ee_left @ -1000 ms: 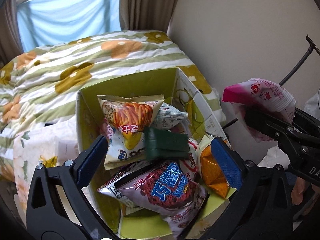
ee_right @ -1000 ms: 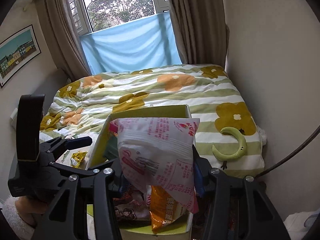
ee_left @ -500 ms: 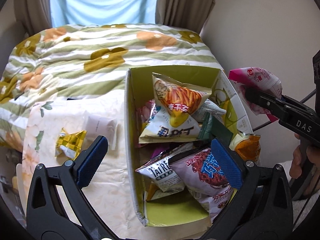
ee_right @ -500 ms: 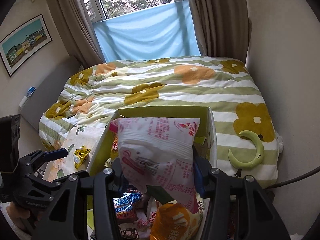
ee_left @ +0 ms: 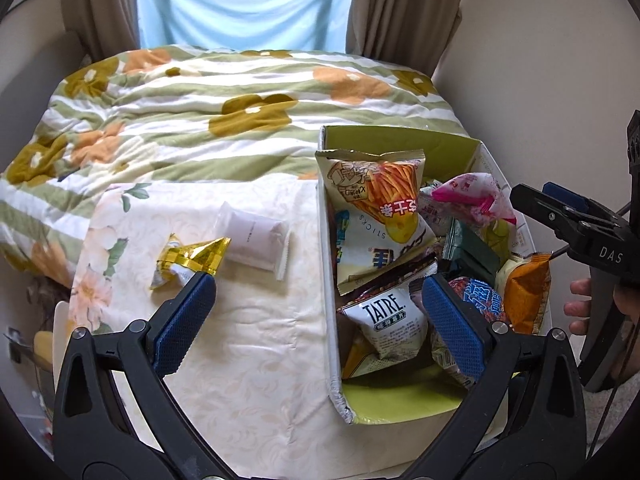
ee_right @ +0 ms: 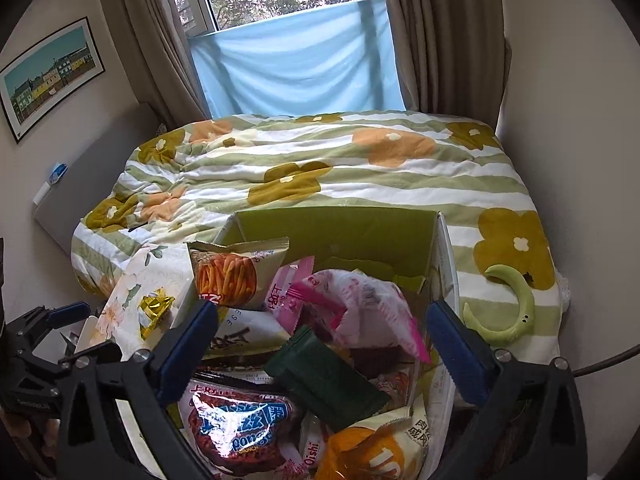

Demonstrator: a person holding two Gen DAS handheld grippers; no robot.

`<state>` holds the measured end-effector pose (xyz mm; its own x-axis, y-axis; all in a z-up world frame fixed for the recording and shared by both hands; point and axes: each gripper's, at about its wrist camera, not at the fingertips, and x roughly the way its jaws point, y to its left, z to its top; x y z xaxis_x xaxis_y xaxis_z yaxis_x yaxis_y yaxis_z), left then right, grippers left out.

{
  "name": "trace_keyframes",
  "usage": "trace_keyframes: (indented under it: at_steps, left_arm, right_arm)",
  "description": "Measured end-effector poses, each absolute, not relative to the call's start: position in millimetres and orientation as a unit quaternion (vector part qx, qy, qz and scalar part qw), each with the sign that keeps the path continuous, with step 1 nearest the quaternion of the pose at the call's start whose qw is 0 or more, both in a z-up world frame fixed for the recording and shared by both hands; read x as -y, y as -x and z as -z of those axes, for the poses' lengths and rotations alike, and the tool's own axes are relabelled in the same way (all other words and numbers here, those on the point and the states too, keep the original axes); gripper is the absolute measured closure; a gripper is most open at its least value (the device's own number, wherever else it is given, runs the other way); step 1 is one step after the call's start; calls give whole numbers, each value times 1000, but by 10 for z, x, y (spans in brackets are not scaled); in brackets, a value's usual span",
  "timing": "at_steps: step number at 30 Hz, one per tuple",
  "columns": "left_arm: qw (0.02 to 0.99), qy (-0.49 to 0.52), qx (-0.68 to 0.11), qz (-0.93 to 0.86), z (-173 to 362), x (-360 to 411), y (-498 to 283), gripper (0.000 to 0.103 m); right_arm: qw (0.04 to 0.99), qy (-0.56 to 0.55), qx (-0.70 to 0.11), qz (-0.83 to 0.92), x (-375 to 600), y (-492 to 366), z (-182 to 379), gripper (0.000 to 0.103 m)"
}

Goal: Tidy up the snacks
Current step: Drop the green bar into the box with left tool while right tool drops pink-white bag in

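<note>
A green-lined cardboard box (ee_left: 400, 138) on the bed is heaped with snack bags. A pink-and-white bag (ee_right: 368, 300) lies loose on top of the heap, beside a fries bag (ee_right: 232, 276) and a dark green packet (ee_right: 320, 376). My right gripper (ee_right: 322, 310) hovers over the box. Its jaws are opening wide and hold nothing; the pink bag (ee_left: 468, 192) lies below, clear of the pads. My left gripper (ee_left: 318, 284) is open and empty, straddling the box's left wall. A gold wrapper (ee_left: 188, 258) and a white packet (ee_left: 256, 238) lie on the cream cloth (ee_left: 240, 360) to the left.
The flowered quilt (ee_left: 200, 120) covers the bed behind the box. A green crescent toy (ee_right: 516, 308) lies on the quilt to the box's right. A wall runs close along the right side. A person's hand (ee_left: 580, 304) holds the right gripper's handle.
The right gripper opened and let go of the pink-and-white bag, which dropped onto the heap in the box. The left gripper swung left, from over the box to over its left wall and the cloth.
</note>
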<state>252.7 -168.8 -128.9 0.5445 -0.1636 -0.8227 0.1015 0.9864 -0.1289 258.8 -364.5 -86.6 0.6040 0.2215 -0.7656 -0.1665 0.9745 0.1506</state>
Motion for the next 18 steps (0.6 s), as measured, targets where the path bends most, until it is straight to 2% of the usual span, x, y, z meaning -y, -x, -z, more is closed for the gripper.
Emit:
trace_keyframes:
  at_steps: [11,18]
  left_arm:
    - [896,26,-440,56,1002,1450,-2203,1]
    - [905,28,-424,22,867,1012,-1965,1]
  right_arm:
    - [907,-10,-404,-123,3484,-2337,598,0]
    - [912,12,-386,-137,3160,-2168,404,0]
